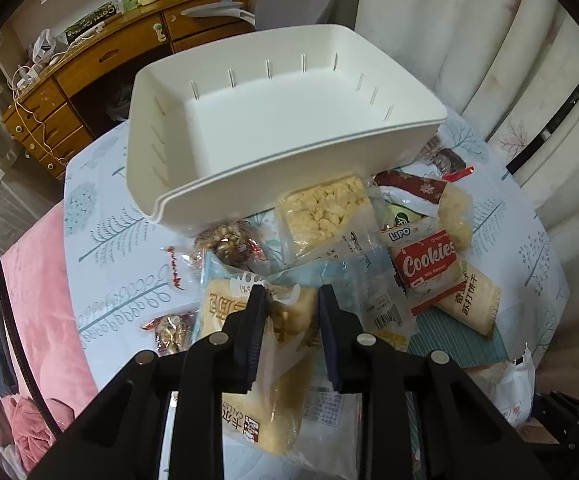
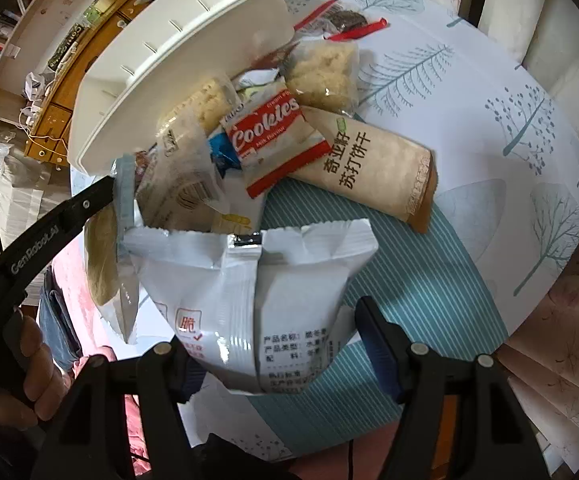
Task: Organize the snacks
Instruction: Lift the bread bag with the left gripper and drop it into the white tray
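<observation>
Left wrist view: the table (image 1: 101,240), under a cloth printed with blue trees, fills most of the frame. At 12 o'clock on it sits the white bin (image 1: 273,120), slotted along its walls and with nothing in it. The snack pile lies just below the bin, from centre towards 3 o'clock: a clear pack of puffed-rice cake (image 1: 321,208), a red-and-white "LiPO Cookies" pack (image 1: 425,264) and a beige cracker pack (image 1: 469,300) printed in Chinese. The left gripper (image 1: 291,300) at 6 o'clock has its jaws narrowed onto a bread pack (image 1: 277,360) (its label is Chinese, with part of a Latin word, "CALLE…").

In the right wrist view the right gripper (image 2: 277,332) at 6 o'clock holds a white pouch (image 2: 257,292) by its lower end, jaws fairly wide around it; the pouch's back panel carries small Chinese print. The cookies and cracker packs lie at 12 o'clock beyond it. At 9 o'clock the other tool's black arm reads "GenRobot.AI", with a hand (image 2: 29,372) below it.
</observation>
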{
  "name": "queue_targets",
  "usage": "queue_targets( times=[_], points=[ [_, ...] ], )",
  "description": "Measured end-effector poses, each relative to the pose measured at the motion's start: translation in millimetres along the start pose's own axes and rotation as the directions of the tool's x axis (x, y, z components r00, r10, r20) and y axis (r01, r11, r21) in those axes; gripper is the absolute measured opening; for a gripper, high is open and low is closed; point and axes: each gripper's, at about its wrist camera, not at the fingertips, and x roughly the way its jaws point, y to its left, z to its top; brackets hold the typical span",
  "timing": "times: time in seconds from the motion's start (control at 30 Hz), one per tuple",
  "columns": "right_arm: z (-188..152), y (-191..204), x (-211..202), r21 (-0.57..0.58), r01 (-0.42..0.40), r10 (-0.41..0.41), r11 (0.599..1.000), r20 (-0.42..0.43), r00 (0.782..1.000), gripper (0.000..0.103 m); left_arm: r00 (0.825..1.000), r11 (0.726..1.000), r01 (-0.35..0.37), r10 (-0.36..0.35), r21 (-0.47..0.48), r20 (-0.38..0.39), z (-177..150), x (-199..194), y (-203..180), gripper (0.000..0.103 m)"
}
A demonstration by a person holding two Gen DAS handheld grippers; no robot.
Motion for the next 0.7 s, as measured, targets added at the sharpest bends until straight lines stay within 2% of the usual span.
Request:
queue_targets(
  times=[0.27, 0.43, 0.7],
  points=[
    [-3.6, 14.1, -12.4, -0.057, -0.004, 0.006, 0.998, 0.051, 0.999, 0.068, 0.998, 0.998, 0.051, -0.05, -0.047, 0.022, 6.6, -32.6, 15.6, 0.019],
    [7.5, 32.0, -27.4, -0.121, 0.006, 0.005, 0.993, 0.09, 0.996, 0.068, 0.997, 0.997, 0.062, -0.059, -0.051, 0.058, 13.4, -55.4, 21.7, 0.018],
    [27.4, 61.6, -58.0, -0.209, -0.026, 0.055, 0.978, 0.137, 0.989, 0.068, 0.988, 0.995, 0.08, -0.071, -0.064, 0.136, 36.4, -98.1, 30.3, 0.018]
  ],
)
